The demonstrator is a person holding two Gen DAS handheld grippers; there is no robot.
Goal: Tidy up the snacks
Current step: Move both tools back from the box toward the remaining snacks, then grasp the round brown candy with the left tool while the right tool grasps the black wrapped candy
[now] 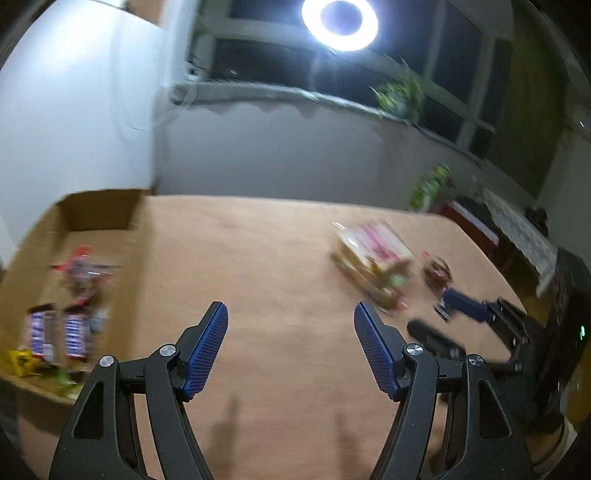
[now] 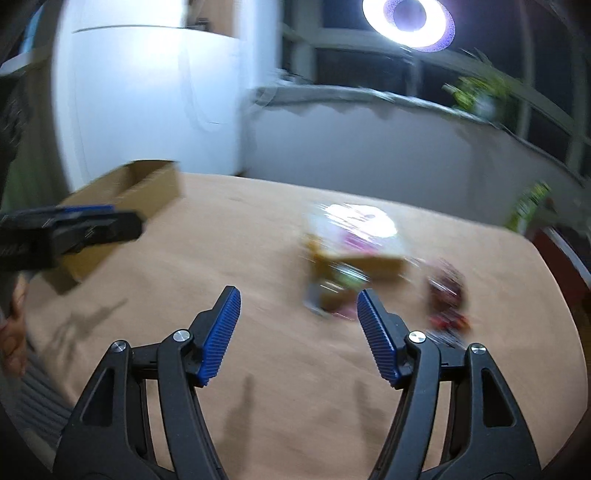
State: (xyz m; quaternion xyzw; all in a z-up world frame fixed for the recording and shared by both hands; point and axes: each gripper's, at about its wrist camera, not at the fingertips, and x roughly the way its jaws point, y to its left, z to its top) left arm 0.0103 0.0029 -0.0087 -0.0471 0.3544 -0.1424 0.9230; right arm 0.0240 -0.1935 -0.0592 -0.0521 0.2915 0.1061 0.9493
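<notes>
My left gripper (image 1: pixel 291 312) is open and empty above the bare table. A cardboard box (image 1: pixel 99 214) at its left holds several snack packs (image 1: pixel 75 332). A gold and pink snack pack (image 1: pixel 373 258) and a small dark red pack (image 1: pixel 437 273) lie on the table to the right. My right gripper (image 2: pixel 299 297) is open and empty, short of the same gold and pink pack (image 2: pixel 351 254) and the dark red pack (image 2: pixel 447 295). The right gripper (image 1: pixel 448 308) also shows in the left wrist view, near the red pack. Both views are blurred.
The tan table (image 1: pixel 266 258) ends at a grey wall under a window sill with plants (image 1: pixel 400 96). The cardboard box (image 2: pixel 125 199) stands at the table's left, behind the left gripper (image 2: pixel 70 230) in the right wrist view. A ring light (image 1: pixel 340 22) shines above.
</notes>
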